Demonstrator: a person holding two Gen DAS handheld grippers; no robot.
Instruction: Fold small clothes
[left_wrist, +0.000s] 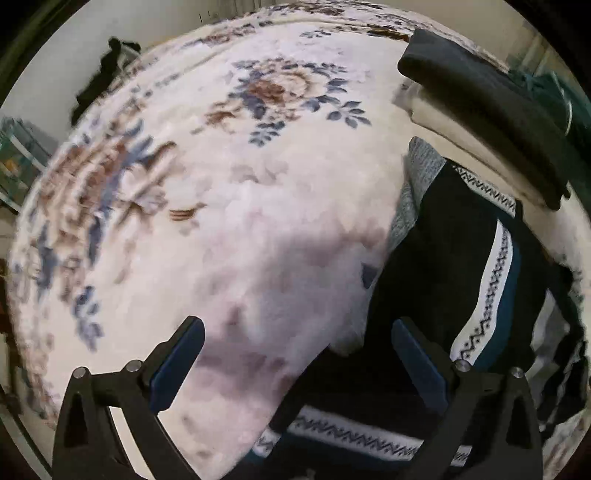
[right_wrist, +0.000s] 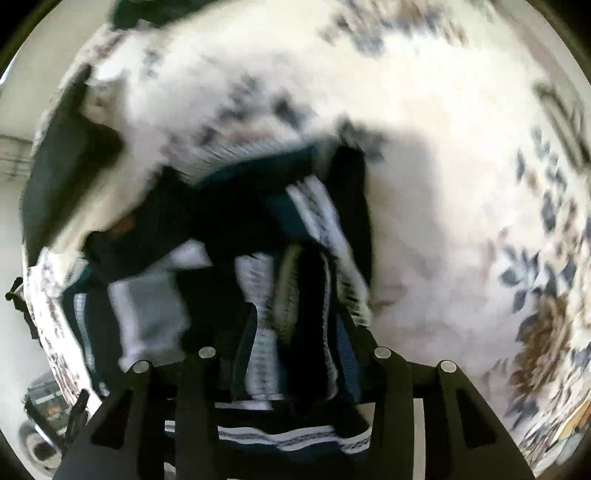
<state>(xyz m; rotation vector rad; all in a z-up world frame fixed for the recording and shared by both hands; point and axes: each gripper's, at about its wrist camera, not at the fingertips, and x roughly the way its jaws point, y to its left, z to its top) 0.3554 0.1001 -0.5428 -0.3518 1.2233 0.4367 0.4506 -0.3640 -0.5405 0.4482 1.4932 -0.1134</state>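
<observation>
Dark patterned garment (left_wrist: 443, 258) lies bunched on carpet (left_wrist: 258, 221); left gripper (left_wrist: 297, 356) jaws spread empty; right gripper (right_wrist: 295, 369) jaws unclear.

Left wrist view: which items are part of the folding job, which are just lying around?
Job:
- patterned dark garment
- folded dark and cream clothes pile
- left tool, open, nothing between its pads

Lying about:
- floral rug
- dark item at the wall

garment (left_wrist: 436, 258): on the rug (left_wrist: 240, 192), at its right
folded stack (left_wrist: 480, 96): behind the garment
</observation>
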